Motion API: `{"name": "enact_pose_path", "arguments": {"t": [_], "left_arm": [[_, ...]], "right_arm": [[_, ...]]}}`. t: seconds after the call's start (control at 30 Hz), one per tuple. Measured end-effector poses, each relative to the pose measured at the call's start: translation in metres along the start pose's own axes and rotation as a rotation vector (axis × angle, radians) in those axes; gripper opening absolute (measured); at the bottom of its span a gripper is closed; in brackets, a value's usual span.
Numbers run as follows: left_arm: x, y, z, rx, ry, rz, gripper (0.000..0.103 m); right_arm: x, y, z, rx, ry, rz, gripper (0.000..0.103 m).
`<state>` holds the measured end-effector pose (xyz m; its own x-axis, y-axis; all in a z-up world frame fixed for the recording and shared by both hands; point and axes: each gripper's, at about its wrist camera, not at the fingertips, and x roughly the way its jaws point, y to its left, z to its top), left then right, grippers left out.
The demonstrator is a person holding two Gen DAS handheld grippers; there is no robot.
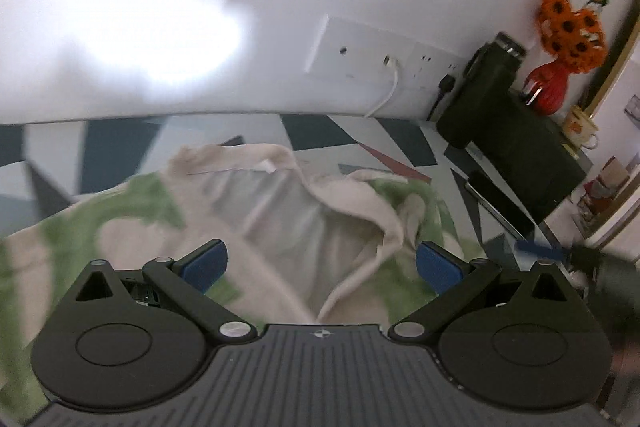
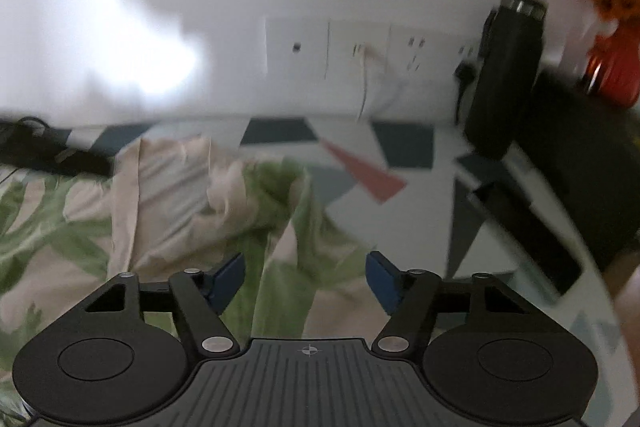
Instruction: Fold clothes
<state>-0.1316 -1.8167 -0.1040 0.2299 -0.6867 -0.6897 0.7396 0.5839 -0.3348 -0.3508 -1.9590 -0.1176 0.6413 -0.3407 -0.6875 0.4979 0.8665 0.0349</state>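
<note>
While both views are blurring slightly, the tongs are showing clearly: the left gripper [image 1: 322, 265] is standing wide apart, its blue pads [image 1: 206, 263] holding nothing and hovering over the cloth. The right gripper [image 2: 306, 279] is also standing apart, somewhat less widely, its blue pads [image 2: 384, 279] empty and clamping nothing. Whether either pad is brushing the fabric beneath, I cannot tell.

The tablecloth [image 1: 120, 143] is lying flat under everything, smooth, printed with angular patches in dark teal, pale grey, white and one pink triangle [image 2: 362, 175]. On it the shirt [image 1: 280, 203] is lying crumpled: soft cream fabric with green leaf print, its plain cream inside facing up around the collar, a small white label [image 1: 267, 166] showing there. In the left wrist view the shirt is spreading directly ahead of and beneath the left gripper, folds rising between the pads. In the right wrist view the shirt [image 2: 168, 195] is lying ahead and to the left, a green fold running down between the right pads.

Against the white wall a black bag [image 1: 500, 115] is sitting at the table's far right corner, with a red vase [image 1: 550, 85] of orange flowers [image 1: 572, 27] behind it. A white socket panel [image 1: 372, 53] with a white cable [image 1: 390, 91] is sitting on the wall.
</note>
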Motion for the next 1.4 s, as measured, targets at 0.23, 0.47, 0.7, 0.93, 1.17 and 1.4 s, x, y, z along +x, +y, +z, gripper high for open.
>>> {"name": "enact_pose_path", "arguments": {"t": [0.23,0.47,0.7,0.93,1.17,1.4], "left_arm": [[0.068,-0.023,0.016,-0.004,0.101,-0.066,0.096],[0.108,-0.031,0.019,-0.042,0.169,-0.133,0.040],[0.110,-0.039,0.044,0.047,0.094,-0.154,0.005],[0.141,-0.049,0.061,0.130,0.063,-0.013,0.004],[0.166,-0.048,0.053,0.155,0.074,0.039,0.039],[0.154,-0.012,0.064,0.036,0.046,-0.063,0.073]], "right_arm": [[0.026,0.009,-0.016,-0.095,0.027,0.030,0.052],[0.029,-0.009,-0.007,-0.166,0.003,0.033,0.005],[0.026,-0.067,0.031,-0.088,-0.086,-0.020,0.002],[0.079,-0.118,0.039,0.022,-0.018,-0.083,0.002],[0.105,-0.141,0.028,0.127,0.034,-0.101,0.015],[0.071,-0.155,0.028,0.239,-0.026,-0.090,0.047]]}}
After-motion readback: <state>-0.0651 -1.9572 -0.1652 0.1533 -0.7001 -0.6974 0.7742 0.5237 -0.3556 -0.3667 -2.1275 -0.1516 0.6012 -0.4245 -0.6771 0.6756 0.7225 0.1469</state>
